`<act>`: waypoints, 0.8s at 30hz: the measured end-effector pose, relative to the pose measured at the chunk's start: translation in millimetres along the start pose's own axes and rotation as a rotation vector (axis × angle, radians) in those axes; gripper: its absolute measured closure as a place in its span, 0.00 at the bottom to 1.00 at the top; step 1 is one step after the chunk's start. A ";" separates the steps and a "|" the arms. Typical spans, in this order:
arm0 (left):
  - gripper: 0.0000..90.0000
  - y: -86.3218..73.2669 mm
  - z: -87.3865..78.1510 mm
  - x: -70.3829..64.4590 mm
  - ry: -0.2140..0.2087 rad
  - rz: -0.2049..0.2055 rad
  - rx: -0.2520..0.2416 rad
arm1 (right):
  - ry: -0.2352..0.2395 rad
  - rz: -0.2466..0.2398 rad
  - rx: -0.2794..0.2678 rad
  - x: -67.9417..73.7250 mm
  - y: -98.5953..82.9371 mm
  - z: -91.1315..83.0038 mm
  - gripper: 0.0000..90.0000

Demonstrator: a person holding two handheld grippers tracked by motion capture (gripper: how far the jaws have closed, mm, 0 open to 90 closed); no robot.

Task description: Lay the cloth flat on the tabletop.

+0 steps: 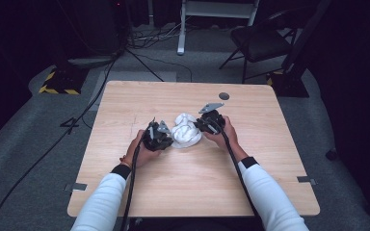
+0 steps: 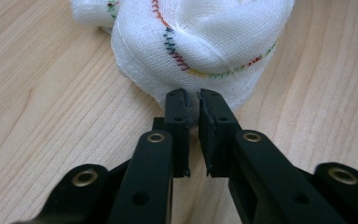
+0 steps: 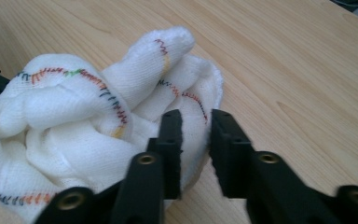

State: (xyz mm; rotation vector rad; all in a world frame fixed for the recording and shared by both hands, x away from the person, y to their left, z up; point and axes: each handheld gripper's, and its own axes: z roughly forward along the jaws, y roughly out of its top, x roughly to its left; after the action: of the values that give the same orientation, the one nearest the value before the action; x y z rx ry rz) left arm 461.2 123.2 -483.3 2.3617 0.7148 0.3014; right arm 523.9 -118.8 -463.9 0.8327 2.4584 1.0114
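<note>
Both claws are at the bunched-up white cloth [image 1: 186, 131] mid-desk [image 1: 183, 192]. Left claw [image 2: 192, 100] is nearly pressed together at its hem, maybe nipping it; right claw [image 3: 196, 122] is slightly spread against a fold. Looks like grabbing edges, so next is probably a firm pinch, then pulling apart.

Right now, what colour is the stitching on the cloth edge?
Multicoloured on the white cloth: red, orange, yellow, green, dark blue. Clearest in the right gripper view.

White gauze cloth [image 2: 200, 42] (coarse weave); matt wood table [image 2: 46, 121].
</note>
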 end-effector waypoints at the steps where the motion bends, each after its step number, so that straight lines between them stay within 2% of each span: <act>1: 0.95 0.0 0.0 0.0 0.000 0.000 0.000 | 0.000 0.000 0.000 0.0 0.0 0.0 0.92; 3: 0.98 -0.3 -1.7 -0.3 -0.004 0.003 -0.006 | -0.013 -0.002 -0.022 -1.9 -2.6 -7.0 0.98; 7: 0.99 -0.3 -5.7 -2.6 -0.008 0.022 -0.022 | -0.018 -0.001 -0.053 -6.7 -5.7 -19.7 0.99; 9: 0.99 0.1 -7.9 -3.7 -0.008 0.028 -0.023 | -0.018 0.005 -0.053 -7.9 -7.7 -23.8 0.99; 14: 0.99 -0.2 -14.9 -6.1 -0.010 0.025 -0.044 | -0.038 -0.016 -0.047 -7.2 -10.7 -31.0 0.99; 16: 0.99 -3.1 -20.5 -11.8 -0.022 0.027 -0.065 | -0.033 -0.004 -0.068 -7.5 -14.2 -42.4 0.99; 18: 0.99 -4.3 -21.6 -14.4 -0.028 0.030 -0.064 | -0.038 -0.015 -0.074 -4.8 -17.4 -50.9 0.99; 21: 0.99 -7.8 -22.6 -30.4 -0.041 0.061 -0.040 | -0.034 -0.032 -0.076 -0.7 -24.8 -65.1 0.99; 23: 0.99 -8.4 -22.6 -34.3 -0.053 0.057 -0.041 | -0.025 -0.029 -0.082 1.2 -33.6 -75.7 0.99; 24: 0.99 -9.2 -22.5 -42.8 -0.064 0.081 -0.028 | -0.019 -0.022 -0.080 2.0 -39.6 -80.6 0.99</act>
State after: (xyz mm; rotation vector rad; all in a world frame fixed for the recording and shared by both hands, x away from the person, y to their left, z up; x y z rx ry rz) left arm 413.4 116.7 -473.3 2.3662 0.5827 0.2669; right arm 465.4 -181.8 -437.8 0.7848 2.3885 1.0816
